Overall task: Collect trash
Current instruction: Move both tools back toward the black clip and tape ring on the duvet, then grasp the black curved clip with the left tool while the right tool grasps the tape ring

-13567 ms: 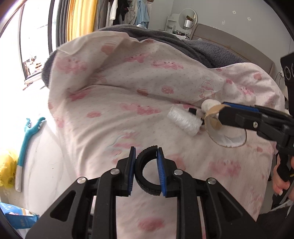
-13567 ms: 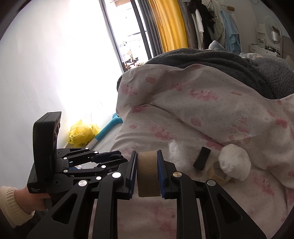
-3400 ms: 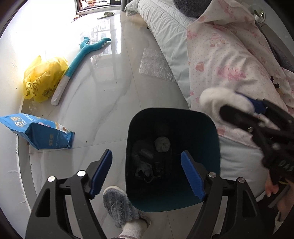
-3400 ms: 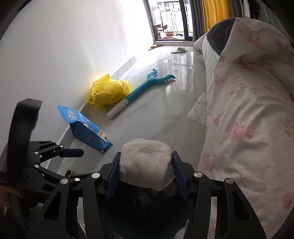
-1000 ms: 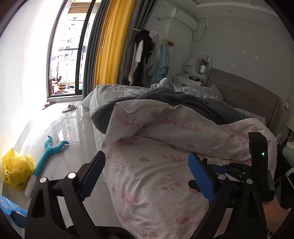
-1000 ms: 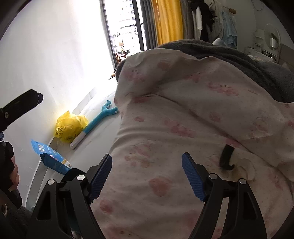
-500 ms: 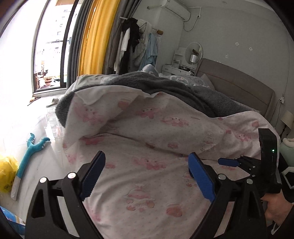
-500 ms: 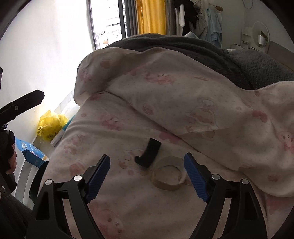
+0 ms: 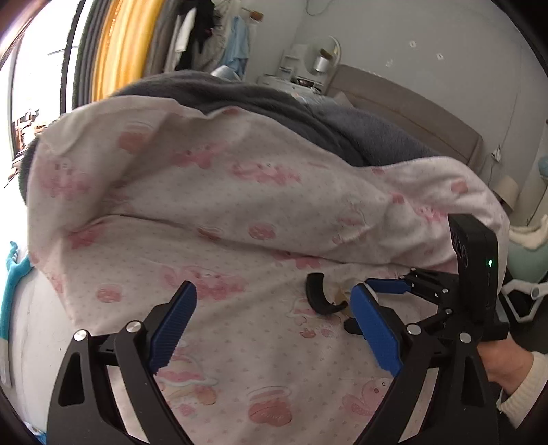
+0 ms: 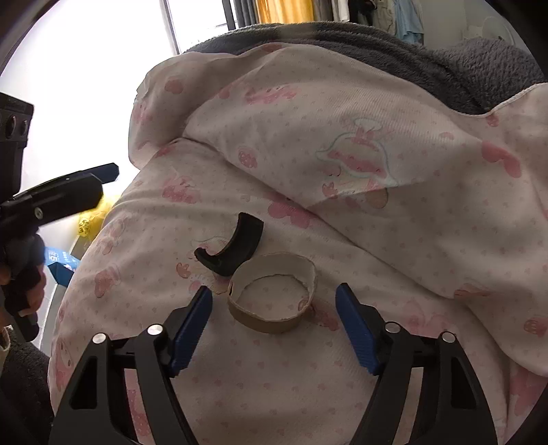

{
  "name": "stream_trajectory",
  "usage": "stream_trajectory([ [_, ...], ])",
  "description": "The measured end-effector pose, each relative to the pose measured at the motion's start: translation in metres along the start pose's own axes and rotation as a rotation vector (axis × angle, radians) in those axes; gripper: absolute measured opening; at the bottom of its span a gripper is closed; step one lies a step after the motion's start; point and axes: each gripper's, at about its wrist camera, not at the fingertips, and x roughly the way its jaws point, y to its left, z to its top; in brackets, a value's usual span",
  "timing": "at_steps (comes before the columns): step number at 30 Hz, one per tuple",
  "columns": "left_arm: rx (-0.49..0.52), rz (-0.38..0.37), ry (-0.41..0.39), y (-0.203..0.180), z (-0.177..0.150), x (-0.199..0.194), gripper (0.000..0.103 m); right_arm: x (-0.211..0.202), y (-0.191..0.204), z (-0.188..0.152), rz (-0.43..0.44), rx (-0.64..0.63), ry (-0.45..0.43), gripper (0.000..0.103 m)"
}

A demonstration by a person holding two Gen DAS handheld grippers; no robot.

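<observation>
We've swung back from the bin; right gripper [image 10: 272,323], jaws wide open, now frames the cardboard ring [image 10: 272,297] at lower centre, black curved piece [image 10: 231,250] touching it. Left gripper [image 9: 274,328] open, empty. Two pieces left.

Light: daylight, bright, from the window [image 10: 191,20] at upper left.
Glare: window blown out white in both views.
Shadows: soft, under the quilt [image 9: 239,191] fold.
Distortion: strong fisheye curve, dark corner vignette.
Focus: centre sharp, rims slightly smeared.

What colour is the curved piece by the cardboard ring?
Black curved piece; clearest in the right wrist view.
</observation>
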Motion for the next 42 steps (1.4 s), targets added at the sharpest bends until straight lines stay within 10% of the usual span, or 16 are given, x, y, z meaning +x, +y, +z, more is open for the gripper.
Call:
stream_trajectory([
  [8,-0.027,-0.071,0.036,-0.008,-0.001,0.015,0.093,0.002,-0.002,0.001,-0.009,0.018,0.0,0.05],
  [42,0.013,-0.006,0.169,-0.045,-0.002,0.095,0.054,-0.046,-0.046,0.006,-0.062,0.08,-0.093,0.049],
])
